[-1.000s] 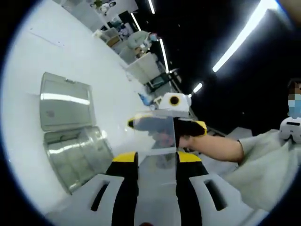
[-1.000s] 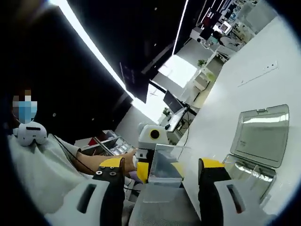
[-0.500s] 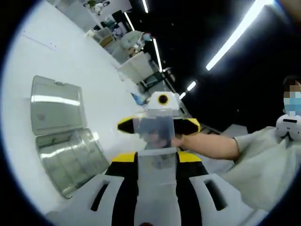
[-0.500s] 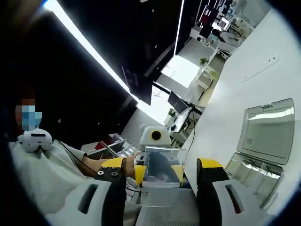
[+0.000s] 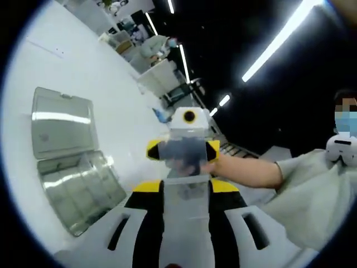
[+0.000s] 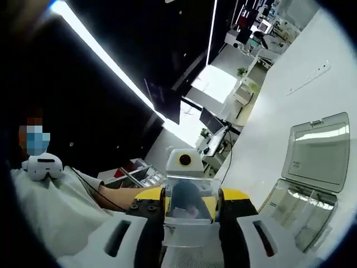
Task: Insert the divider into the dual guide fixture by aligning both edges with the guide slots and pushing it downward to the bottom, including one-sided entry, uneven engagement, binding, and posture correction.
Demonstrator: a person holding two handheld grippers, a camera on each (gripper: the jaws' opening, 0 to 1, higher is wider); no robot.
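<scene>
Clear divider [image 5: 187, 187] is being pinched by both grippers [image 5: 187, 195] [image 6: 191, 215], jaws closed on it; keeping it level should prevent binding.

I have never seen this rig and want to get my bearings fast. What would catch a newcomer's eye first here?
First, the clear plastic divider held in the air between the two grippers, the right gripper and the left gripper each shut on one end. Next, the open clear plastic case, lid raised, lying on the white table beside them. Bright ceiling light strips cross the dark background.
</scene>
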